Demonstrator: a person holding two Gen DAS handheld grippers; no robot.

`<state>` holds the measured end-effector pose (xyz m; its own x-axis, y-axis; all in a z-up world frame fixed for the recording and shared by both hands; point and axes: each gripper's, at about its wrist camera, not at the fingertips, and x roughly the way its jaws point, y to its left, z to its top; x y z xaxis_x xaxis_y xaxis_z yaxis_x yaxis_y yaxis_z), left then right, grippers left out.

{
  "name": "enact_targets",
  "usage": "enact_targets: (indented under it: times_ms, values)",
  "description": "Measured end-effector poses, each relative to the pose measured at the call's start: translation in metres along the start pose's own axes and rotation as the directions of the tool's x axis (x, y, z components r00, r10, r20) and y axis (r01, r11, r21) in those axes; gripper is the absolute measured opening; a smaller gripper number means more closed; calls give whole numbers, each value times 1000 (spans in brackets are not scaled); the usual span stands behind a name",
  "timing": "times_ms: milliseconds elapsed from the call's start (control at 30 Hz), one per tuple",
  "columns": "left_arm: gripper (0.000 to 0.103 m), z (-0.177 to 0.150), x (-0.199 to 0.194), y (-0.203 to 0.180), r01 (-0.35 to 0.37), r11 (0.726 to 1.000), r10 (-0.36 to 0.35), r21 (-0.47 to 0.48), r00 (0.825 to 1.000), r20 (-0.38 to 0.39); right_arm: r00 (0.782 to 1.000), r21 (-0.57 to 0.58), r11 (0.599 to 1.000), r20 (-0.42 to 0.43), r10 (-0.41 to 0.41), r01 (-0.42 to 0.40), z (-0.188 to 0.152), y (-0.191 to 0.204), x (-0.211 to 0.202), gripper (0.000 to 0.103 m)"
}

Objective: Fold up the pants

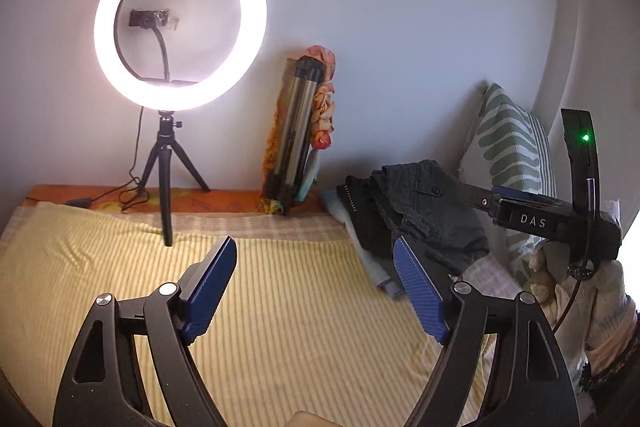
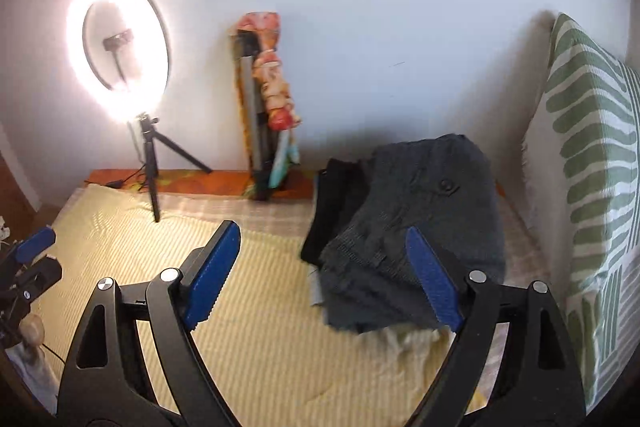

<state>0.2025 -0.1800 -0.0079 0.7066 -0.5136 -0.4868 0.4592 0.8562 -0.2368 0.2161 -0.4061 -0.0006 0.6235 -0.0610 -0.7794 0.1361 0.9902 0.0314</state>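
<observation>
Dark pants are sitting folded on a pile at the bed's far right corner; both the left gripper and the right gripper are hanging wide open, empty, so the folding looks finished.

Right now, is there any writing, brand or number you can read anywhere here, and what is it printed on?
"DAS": white letters on the black body of the right tool, seen from the left wrist view.
No other readable text: none shows on the ring light, the pants or the pillow.
</observation>
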Motion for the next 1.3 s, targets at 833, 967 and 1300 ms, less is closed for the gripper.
enact_targets:
  times_ms: [833, 967, 1300]
  values:
    - [82, -64, -39, 71, -151, 983, 160, 102, 983, -86, 992, -5, 993, 47, 118, -117, -92, 110, -16, 101]
    - [82, -71, -36, 75, -180, 975, 195, 132, 975, -104, 990, 6, 991, 54, 132, -133, -98, 114, -13, 101]
    - [88, -85, -36, 71, -177, 966, 203, 188, 971, -125, 990, -1, 991, 49, 135, -135, -108, 116, -13, 101]
